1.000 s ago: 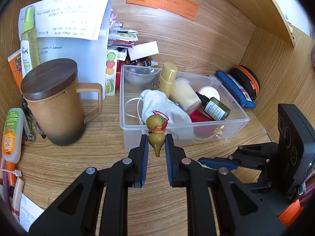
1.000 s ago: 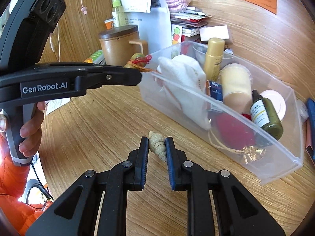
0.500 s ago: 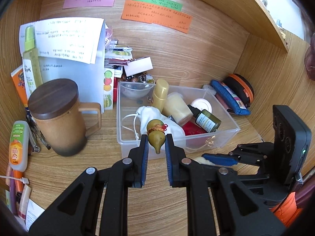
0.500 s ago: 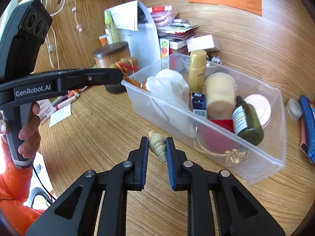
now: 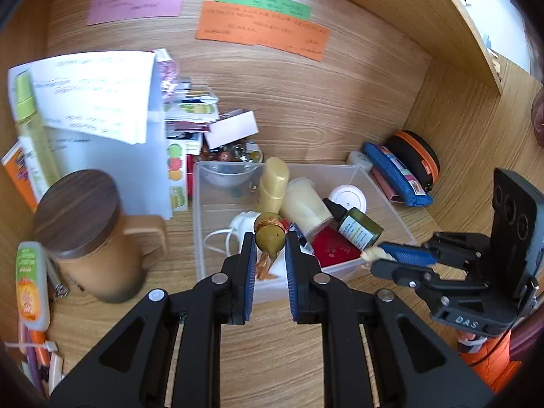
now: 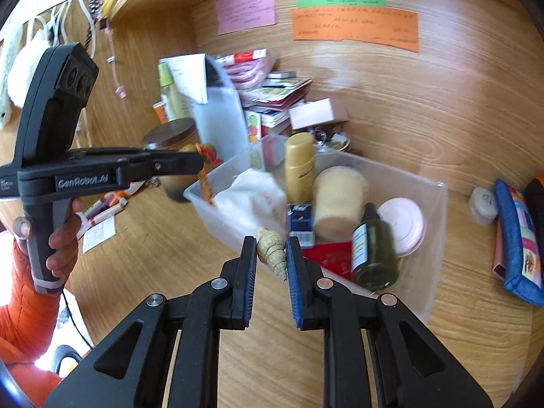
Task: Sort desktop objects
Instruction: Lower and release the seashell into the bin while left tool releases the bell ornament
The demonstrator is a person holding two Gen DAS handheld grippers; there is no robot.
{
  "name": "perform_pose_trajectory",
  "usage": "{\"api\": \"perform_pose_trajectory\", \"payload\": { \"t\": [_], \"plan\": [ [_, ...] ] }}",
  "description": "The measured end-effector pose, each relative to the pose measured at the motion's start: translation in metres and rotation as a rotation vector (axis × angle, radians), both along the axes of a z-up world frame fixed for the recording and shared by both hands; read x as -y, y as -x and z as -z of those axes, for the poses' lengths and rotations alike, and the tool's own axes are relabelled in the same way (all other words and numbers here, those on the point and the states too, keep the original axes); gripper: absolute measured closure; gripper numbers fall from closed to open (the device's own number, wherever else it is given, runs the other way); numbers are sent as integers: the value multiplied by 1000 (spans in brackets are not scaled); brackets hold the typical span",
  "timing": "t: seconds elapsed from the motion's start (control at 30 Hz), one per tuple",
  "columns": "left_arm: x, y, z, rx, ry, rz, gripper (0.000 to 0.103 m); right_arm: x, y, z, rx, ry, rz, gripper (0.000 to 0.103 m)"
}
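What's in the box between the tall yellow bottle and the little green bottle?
In the left wrist view, a cream jar lies on its side between the yellow bottle and the green bottle, inside the clear box.

A home study nook is showing here: a wooden table [image 5: 278,367] is sitting inside wood-panelled walls, with coloured paper notes [image 5: 261,27] hanging on the far wall. Papers and booklets [image 5: 98,95] are piling up at far left, a lidded mug [image 5: 88,234] is standing near left, and a clear plastic bin [image 5: 200,238] is holding toiletries and trinkets.
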State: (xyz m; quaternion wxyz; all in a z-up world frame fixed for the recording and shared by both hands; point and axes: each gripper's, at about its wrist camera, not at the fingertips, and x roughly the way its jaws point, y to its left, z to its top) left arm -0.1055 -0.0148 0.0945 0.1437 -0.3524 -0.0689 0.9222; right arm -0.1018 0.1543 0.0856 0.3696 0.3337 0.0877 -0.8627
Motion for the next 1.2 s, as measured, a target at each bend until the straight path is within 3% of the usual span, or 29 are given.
{"api": "perform_pose_trajectory", "payload": {
  "t": [0.57, 0.87, 1.2],
  "plan": [
    [-58, 60, 23, 143, 8, 196, 87, -2, 52, 12, 32, -70, 44, 87],
    [-65, 77, 38, 212, 50, 211, 87, -3, 59, 16, 31, -119, 45, 87],
    [-66, 76, 39, 219, 80, 209, 87, -4, 59, 19, 9, -148, 65, 87]
  ]
}}
